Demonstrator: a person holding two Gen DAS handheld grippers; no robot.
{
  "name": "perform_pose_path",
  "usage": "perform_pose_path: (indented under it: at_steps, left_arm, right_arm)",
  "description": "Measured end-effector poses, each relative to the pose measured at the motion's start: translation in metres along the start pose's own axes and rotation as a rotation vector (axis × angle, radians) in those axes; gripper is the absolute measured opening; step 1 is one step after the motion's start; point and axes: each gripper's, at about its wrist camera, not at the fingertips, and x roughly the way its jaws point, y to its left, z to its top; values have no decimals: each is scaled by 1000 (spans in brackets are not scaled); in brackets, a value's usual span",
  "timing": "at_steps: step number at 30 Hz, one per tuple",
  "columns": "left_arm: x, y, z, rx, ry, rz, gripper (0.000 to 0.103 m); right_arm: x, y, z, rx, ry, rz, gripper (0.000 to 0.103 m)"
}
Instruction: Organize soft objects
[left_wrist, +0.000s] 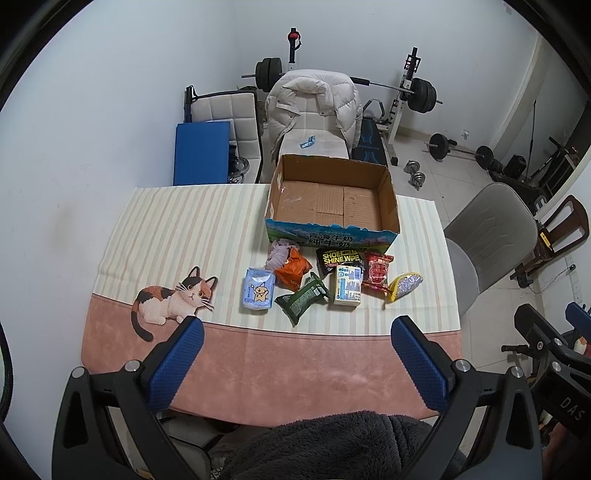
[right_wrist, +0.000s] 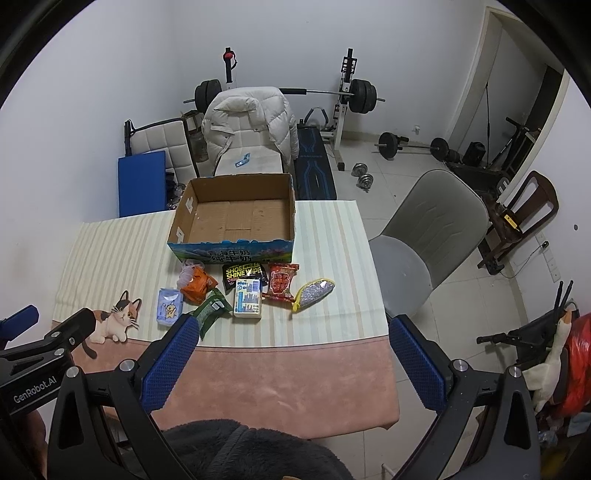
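An open, empty cardboard box (left_wrist: 388, 201) (right_wrist: 290, 206) stands at the table's far side. In front of it lie several soft packs: a blue tissue pack (left_wrist: 258, 289) (right_wrist: 169, 307), an orange pack (left_wrist: 293, 269) (right_wrist: 198, 283), a green pack (left_wrist: 303, 297) (right_wrist: 212, 308), a black shoe-wipe pack (left_wrist: 339, 258) (right_wrist: 244, 272), a white-blue pack (left_wrist: 347, 286) (right_wrist: 247, 299), a red pack (left_wrist: 377, 271) (right_wrist: 281, 282), a glittery pouch (left_wrist: 404, 285) (right_wrist: 314, 293) and a pinkish bag (left_wrist: 279, 253). My left gripper (left_wrist: 297, 326) and right gripper (right_wrist: 291, 326) are open and empty, above the table's near edge.
The table (left_wrist: 295, 362) has a striped and pink cloth with a cat print (left_wrist: 173, 299). A grey chair (right_wrist: 424, 236) stands to the right. A chair with a white jacket (left_wrist: 314, 107) and weight equipment (right_wrist: 362, 96) are behind. The left gripper's body (right_wrist: 33, 350) shows in the right view.
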Motion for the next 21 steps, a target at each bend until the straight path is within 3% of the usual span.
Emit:
perform_pose_path:
  at_steps: [21]
  left_arm:
    - [0, 4, 0, 0, 2, -6, 103]
  right_arm:
    - [0, 6, 2, -5, -6, 0, 103]
